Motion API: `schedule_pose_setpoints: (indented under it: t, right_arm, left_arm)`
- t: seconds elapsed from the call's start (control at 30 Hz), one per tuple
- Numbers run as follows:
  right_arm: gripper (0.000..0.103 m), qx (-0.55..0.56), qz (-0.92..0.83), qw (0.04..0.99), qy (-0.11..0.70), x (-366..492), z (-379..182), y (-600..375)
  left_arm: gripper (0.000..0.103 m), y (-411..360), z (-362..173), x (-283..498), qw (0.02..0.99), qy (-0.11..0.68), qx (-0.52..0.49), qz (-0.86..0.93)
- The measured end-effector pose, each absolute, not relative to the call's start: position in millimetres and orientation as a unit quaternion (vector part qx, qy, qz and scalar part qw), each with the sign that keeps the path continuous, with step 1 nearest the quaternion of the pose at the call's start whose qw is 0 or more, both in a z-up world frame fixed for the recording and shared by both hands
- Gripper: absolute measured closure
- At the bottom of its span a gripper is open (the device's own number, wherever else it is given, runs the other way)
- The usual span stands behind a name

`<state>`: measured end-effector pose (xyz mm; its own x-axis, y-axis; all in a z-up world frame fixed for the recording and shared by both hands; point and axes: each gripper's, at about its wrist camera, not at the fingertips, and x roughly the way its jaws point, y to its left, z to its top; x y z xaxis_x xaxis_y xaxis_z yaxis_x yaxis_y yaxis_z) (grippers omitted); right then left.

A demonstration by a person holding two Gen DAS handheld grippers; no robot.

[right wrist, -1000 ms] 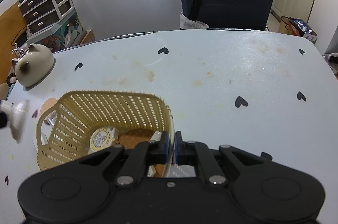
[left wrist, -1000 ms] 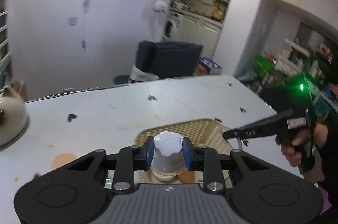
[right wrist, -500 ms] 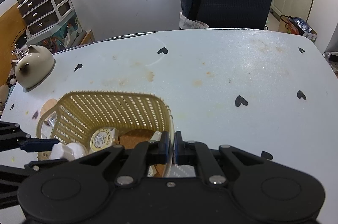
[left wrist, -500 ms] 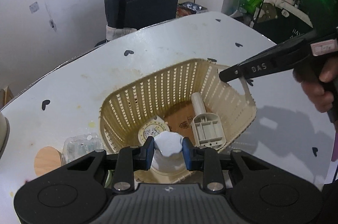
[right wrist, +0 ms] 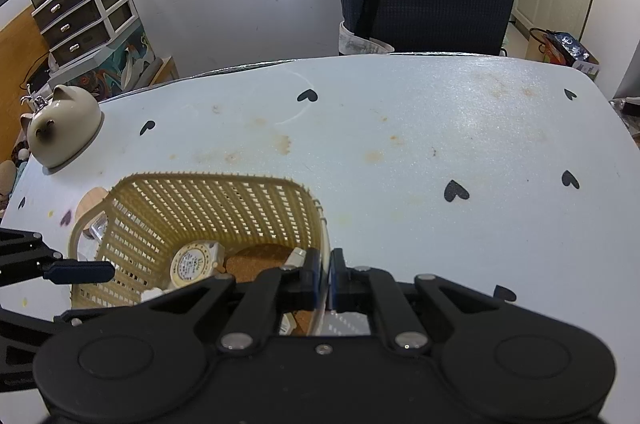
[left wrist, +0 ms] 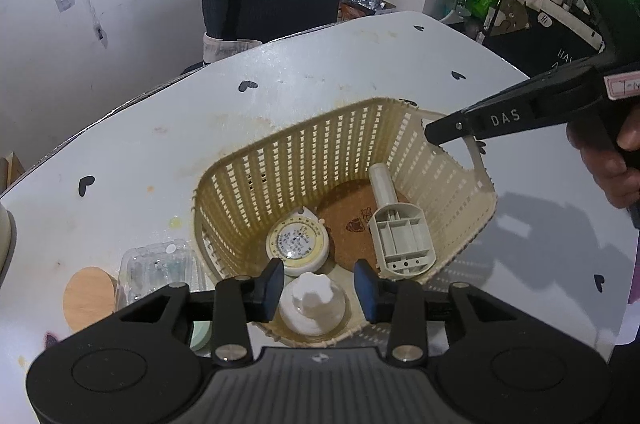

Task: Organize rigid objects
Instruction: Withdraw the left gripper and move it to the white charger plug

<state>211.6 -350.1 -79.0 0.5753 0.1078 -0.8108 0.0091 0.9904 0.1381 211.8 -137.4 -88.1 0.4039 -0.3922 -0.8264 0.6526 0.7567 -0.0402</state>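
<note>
A cream slatted basket point(left wrist: 256, 180) point(right wrist: 192, 200) stands on the white table. My left gripper point(left wrist: 319, 282) is open just above its near rim, and a white knobbed piece point(left wrist: 312, 302) lies free in the basket below the fingers. The basket also holds a round tape measure point(left wrist: 298, 244) point(right wrist: 196, 261), a cork coaster point(left wrist: 352, 220) and a grey plastic part point(left wrist: 402, 236). My right gripper point(right wrist: 329, 278) is shut on the basket's rim point(right wrist: 326, 244); it also shows in the left wrist view point(left wrist: 430, 136).
A clear plastic box point(left wrist: 156, 264) and a wooden disc point(left wrist: 88, 298) lie left of the basket. A cat-shaped ceramic pot point(right wrist: 62, 124) stands at the table's left edge. A dark chair point(right wrist: 424, 8) is behind the table.
My left gripper carried the white knobbed piece over the basket, lowered it inside and opened, letting it go. My right gripper has kept still on the rim.
</note>
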Motion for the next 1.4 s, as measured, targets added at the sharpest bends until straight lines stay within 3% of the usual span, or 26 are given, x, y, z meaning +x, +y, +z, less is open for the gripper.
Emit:
schedule_pose_setpoints:
  t: [0.3,0.4,0.47,0.73,0.97,1.4]
  right_arm:
    - [0.097,0.064,0.028,0.885,0.46,211.6,-78.6,-350.2]
    - [0.097,0.064,0.028,0.885,0.46,211.6,-78.5,-350.1]
    - [0.097,0.063,0.027,0.885,0.46,211.6,-78.4,-350.1]
    - [0.097,0.064,0.028,0.885,0.46,211.5,-78.7,-350.0]
    - [0.097,0.064,0.028,0.885,0.46,211.5,-78.7,-350.1]
    - [0.097,0.061,0.028,0.886,0.458,210.5,-78.6,-349.6]
  left_arm:
    - [0.045,-137.6,-81.0,206.6,0.823,0.445,0.129,-0.329]
    - [0.037,-138.3,-78.0,204.3,0.825,0.443,0.128,-0.327]
    - [0.025,-137.0,-74.5,202.6,0.825,0.442,0.118,-0.332]
    - [0.009,-132.7,-58.6,192.2,0.836,0.424,0.106,-0.332]
    - [0.001,-109.3,-46.6,180.7,0.851,0.409,0.077,-0.321]
    - [0.0,-33.1,-57.4,180.4,0.89,0.389,0.031,-0.235]
